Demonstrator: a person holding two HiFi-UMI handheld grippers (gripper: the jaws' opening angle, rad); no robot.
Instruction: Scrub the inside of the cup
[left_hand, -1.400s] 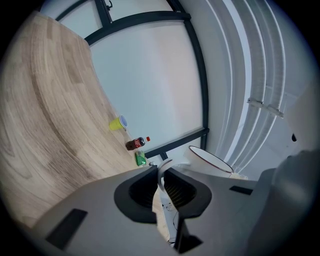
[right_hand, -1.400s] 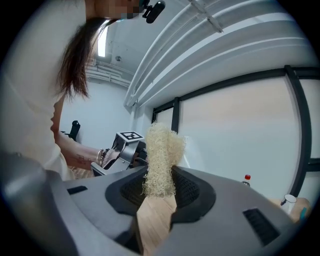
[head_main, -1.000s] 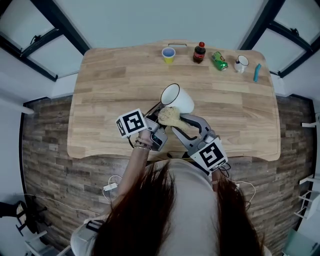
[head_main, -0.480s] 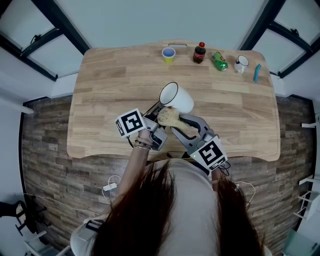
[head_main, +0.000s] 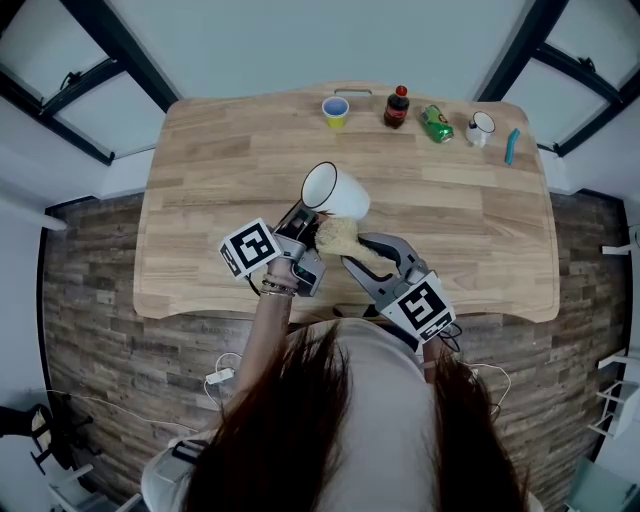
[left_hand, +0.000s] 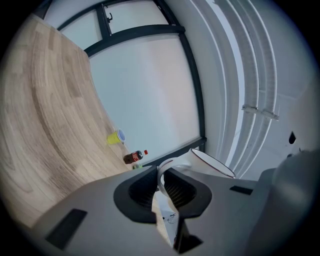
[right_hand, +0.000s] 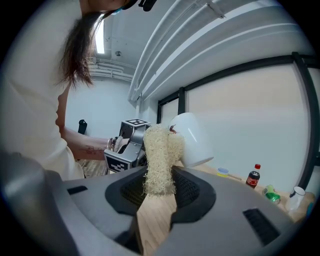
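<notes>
A white cup (head_main: 333, 191) with a dark rim is held in the air over the table, tipped with its mouth facing up and left. My left gripper (head_main: 305, 224) is shut on the cup's handle (left_hand: 166, 173). My right gripper (head_main: 350, 258) is shut on a wooden-handled brush (right_hand: 159, 172) with pale bristles (head_main: 338, 235). The bristles sit just below the cup's outer wall, outside the cup. In the right gripper view the cup (right_hand: 191, 139) hangs just behind the bristles.
On the wooden table (head_main: 220, 180), along the far edge, stand a yellow cup (head_main: 336, 111), a cola bottle (head_main: 397, 106), a green can (head_main: 437, 122), a small white mug (head_main: 481, 127) and a blue object (head_main: 513, 145). The floor (head_main: 90, 300) lies to either side.
The cup and my left gripper have moved left and slightly away. The brush has stayed almost where it was, now under the cup's side.
</notes>
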